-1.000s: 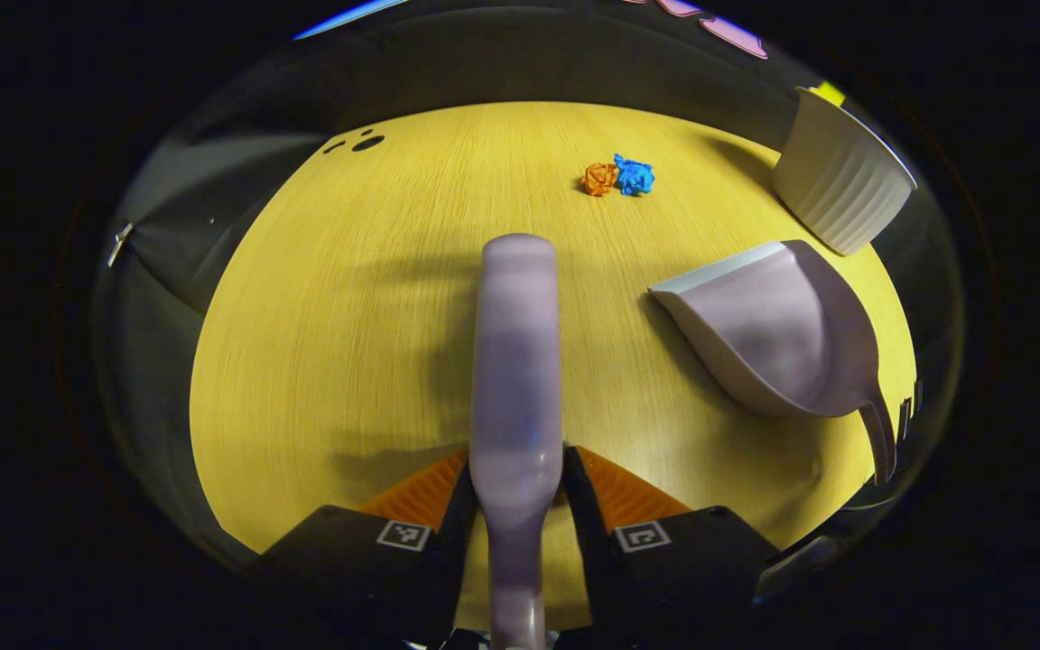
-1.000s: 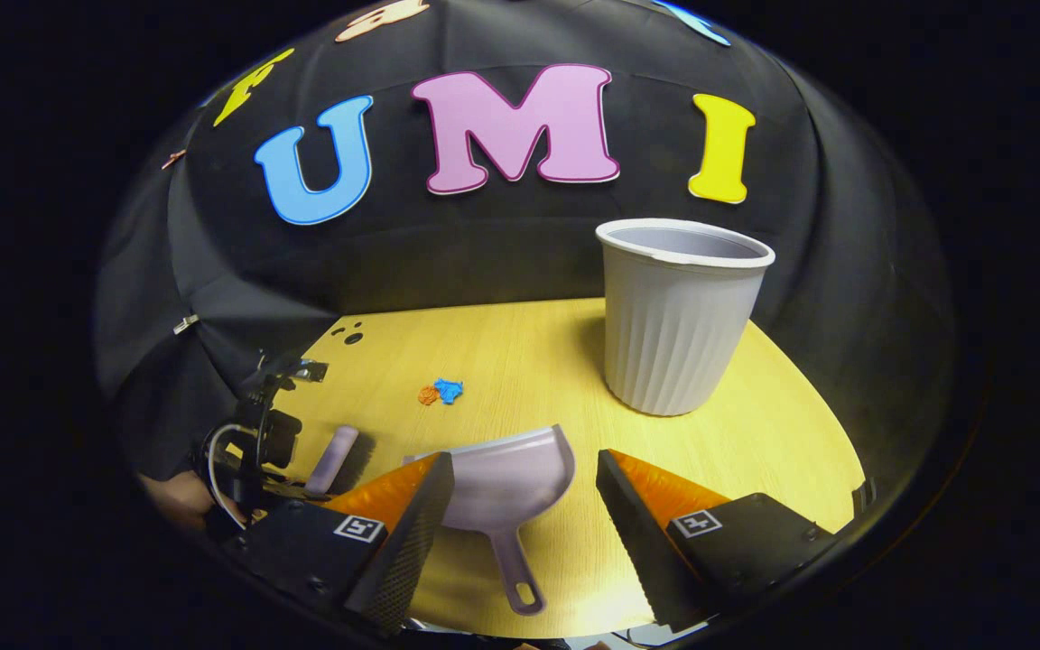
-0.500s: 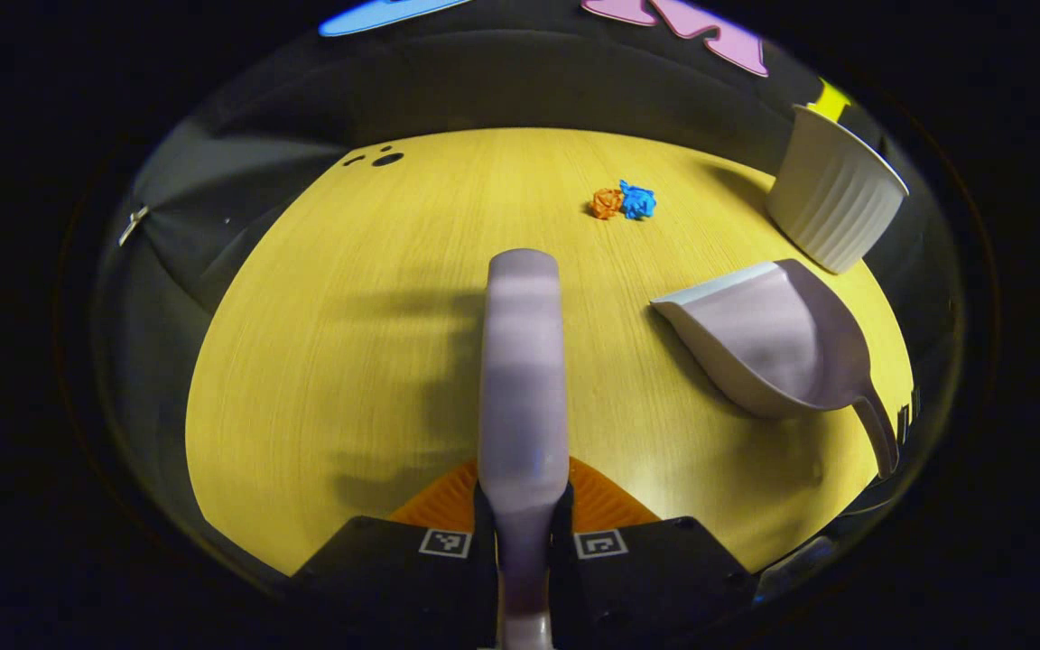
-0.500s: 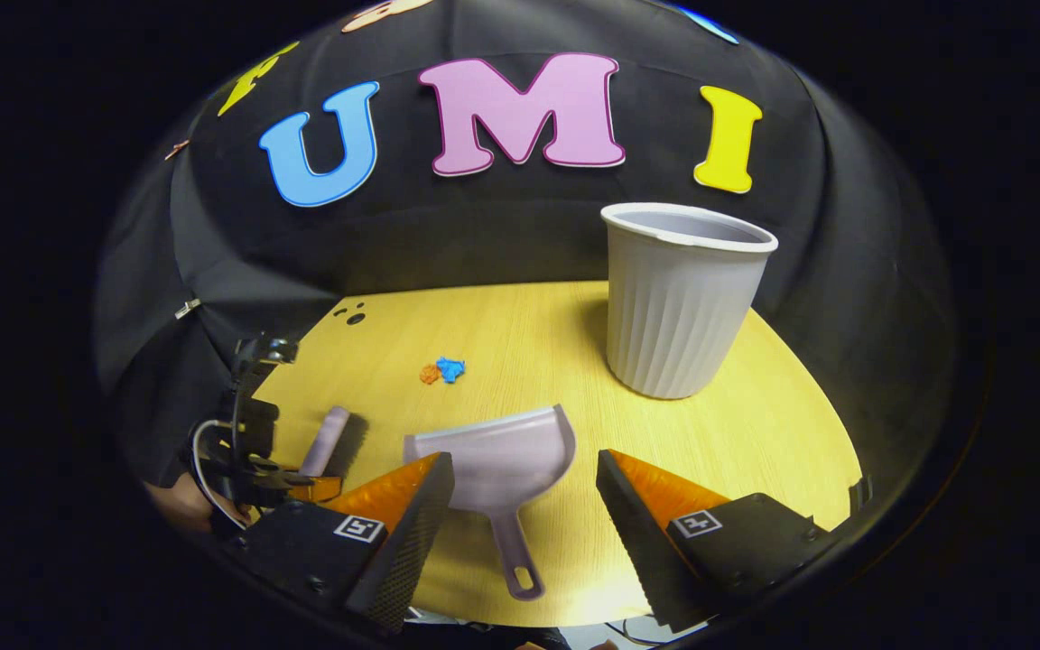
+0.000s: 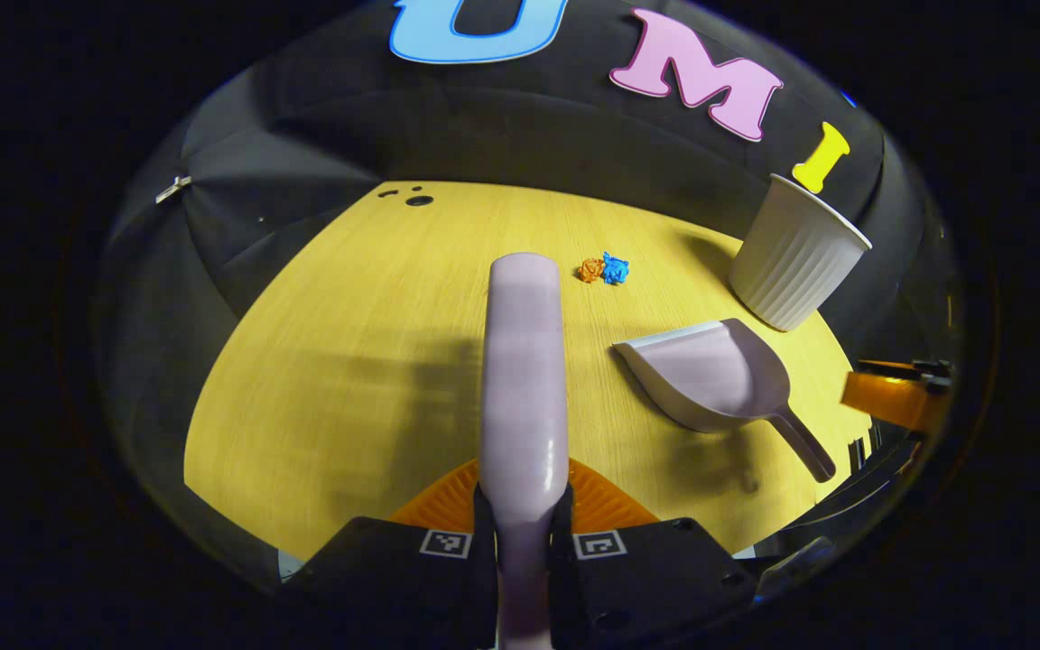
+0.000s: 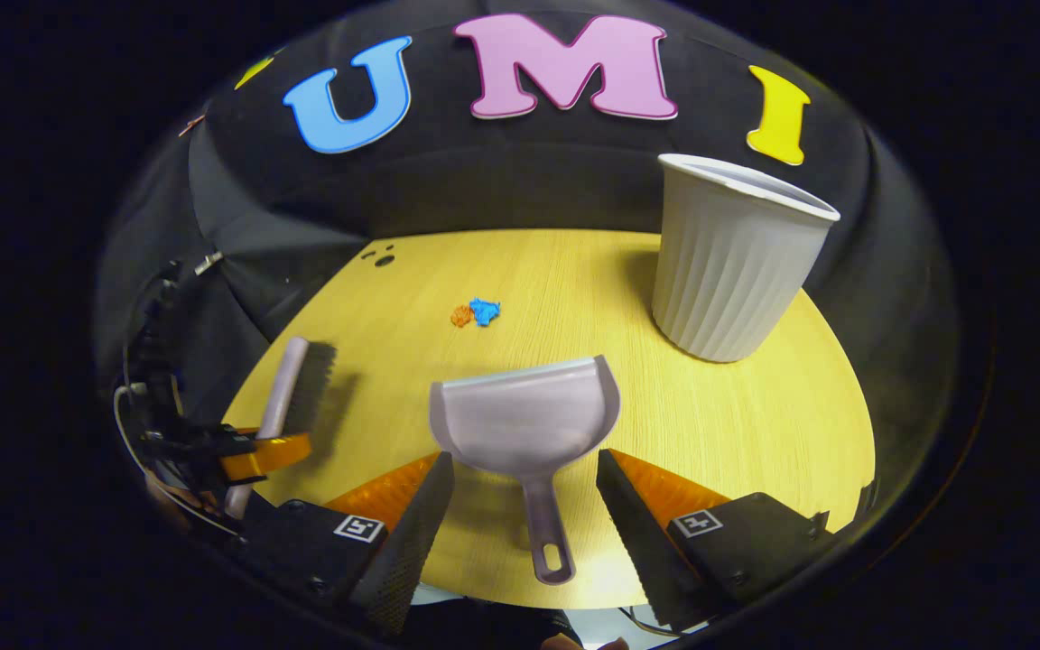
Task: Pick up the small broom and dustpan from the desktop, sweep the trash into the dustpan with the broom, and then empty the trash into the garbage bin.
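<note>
A yellow wood-grain table (image 5: pixel 348 361) stands before a black cloth wall (image 6: pixel 502 190). Small dark holes (image 5: pixel 412 197) mark its far corner. A metal clip (image 5: pixel 173 188) pins the cloth.

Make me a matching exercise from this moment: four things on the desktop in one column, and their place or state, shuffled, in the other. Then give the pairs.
Things
1. broom
2. dustpan
3. garbage bin
4. paper scraps

States
A. stands upright near the back wall
B. lies on the desk, handle between the open right gripper fingers, not gripped
C. orange and blue, side by side mid-desk
D. clamped by its handle in the left gripper

Pairs: 1-D, 2-B, 3-A, 4-C
</note>
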`<state>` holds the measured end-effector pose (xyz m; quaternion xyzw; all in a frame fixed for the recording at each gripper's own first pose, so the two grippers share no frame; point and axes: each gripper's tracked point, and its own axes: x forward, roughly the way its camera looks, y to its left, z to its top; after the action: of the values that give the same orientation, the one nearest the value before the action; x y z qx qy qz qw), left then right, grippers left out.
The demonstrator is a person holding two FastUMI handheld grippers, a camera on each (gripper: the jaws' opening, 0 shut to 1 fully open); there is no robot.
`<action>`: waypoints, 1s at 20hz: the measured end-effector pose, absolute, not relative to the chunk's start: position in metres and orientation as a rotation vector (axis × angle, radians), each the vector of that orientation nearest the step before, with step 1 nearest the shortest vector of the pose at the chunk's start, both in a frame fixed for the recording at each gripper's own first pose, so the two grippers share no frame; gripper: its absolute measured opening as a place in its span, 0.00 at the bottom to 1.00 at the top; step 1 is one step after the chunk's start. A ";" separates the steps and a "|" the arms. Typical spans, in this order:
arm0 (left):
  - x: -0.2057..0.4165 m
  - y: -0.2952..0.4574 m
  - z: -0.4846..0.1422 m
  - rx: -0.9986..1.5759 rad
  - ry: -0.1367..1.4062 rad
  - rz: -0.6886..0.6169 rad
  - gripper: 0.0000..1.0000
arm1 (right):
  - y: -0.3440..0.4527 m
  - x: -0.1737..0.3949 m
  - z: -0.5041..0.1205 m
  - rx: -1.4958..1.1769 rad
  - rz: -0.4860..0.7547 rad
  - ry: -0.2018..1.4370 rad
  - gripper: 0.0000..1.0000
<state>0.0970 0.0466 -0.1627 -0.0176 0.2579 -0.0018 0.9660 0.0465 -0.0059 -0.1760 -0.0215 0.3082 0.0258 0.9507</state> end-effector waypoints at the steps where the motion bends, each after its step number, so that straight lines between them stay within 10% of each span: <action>1: 0.089 0.054 -0.160 -0.020 0.507 0.026 0.25 | -0.008 0.047 -0.185 -0.070 0.050 0.656 0.99; 13: 0.031 0.079 -0.182 -0.051 0.613 0.144 0.27 | -0.032 0.061 -0.298 -0.101 -0.002 0.956 0.98; 20: 0.061 0.079 -0.153 0.004 0.608 0.138 0.27 | -0.018 0.084 -0.303 -0.066 -0.021 0.965 0.67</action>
<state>0.0608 0.0793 -0.1530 0.0021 0.2991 0.0681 0.9518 0.0841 -0.0185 -0.3030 -0.0316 0.4641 -0.0102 0.8852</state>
